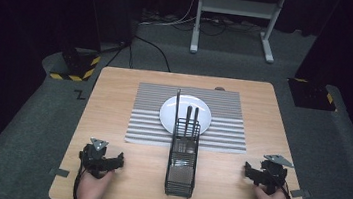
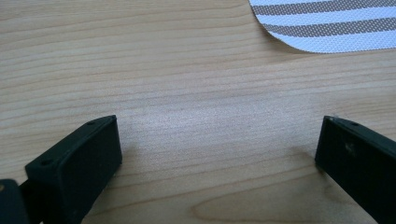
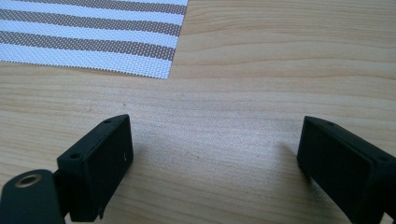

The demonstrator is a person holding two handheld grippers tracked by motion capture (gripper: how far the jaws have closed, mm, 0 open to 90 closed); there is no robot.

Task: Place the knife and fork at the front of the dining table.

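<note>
A white plate [image 1: 170, 114] lies on a striped placemat [image 1: 221, 135] in the middle of the wooden table [image 1: 115, 92]. In front of it stands a black wire caddy [image 1: 181, 168] holding dark utensils [image 1: 188, 115] that stick up. My left gripper [image 1: 103, 158] rests low at the near left, held by a hand. Its jaws stand wide apart over bare wood, so the left gripper [image 2: 219, 135] is open and empty. At the near right my right gripper [image 1: 264, 172] is held the same way. The right gripper [image 3: 215, 140] is open, nothing between the fingers.
A corner of the placemat [image 2: 322, 23] lies ahead of the left jaws, and another placemat corner [image 3: 93, 42] ahead of the right jaws. Beyond the table a white frame [image 1: 234, 15] stands on grey carpet. Black stands with hazard-striped bases [image 1: 75, 65] flank the far corners.
</note>
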